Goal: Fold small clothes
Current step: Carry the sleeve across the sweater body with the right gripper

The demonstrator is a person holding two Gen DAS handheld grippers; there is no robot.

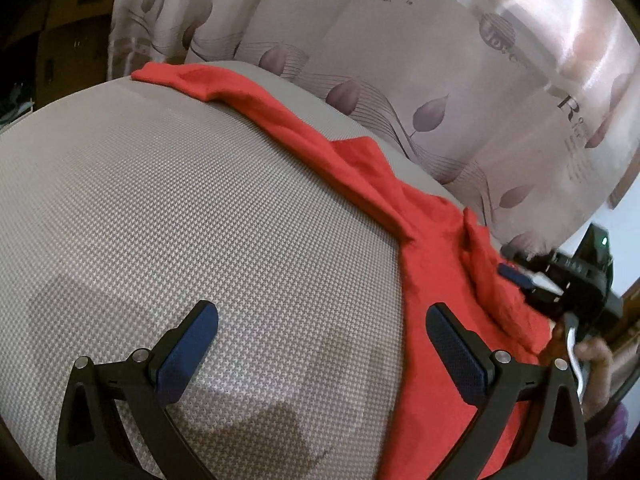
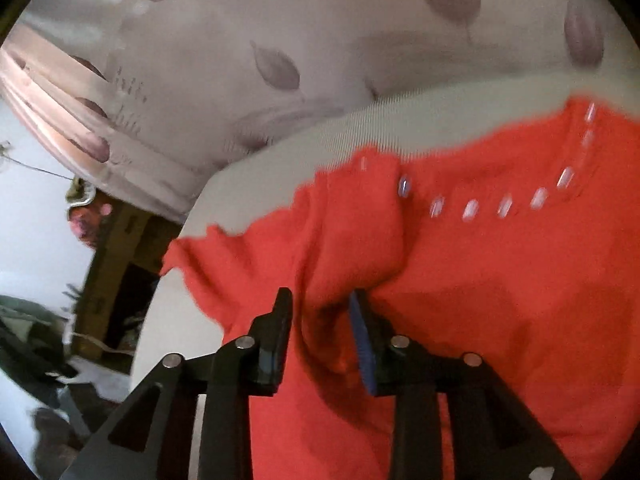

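a red garment (image 1: 436, 248) lies rumpled along the far edge of a grey woven table (image 1: 200, 200), before a leaf-print curtain (image 1: 440, 72). the left tongs (image 1: 322, 354) hover spread and empty above the table. the right tongs (image 2: 322, 334) stand parted, a fold of red cloth loose between them.

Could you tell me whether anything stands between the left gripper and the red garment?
Nothing visible does. The left gripper hangs open above the checked surface, and the red garment begins right beside its right-hand finger, with only bare cloth surface between.
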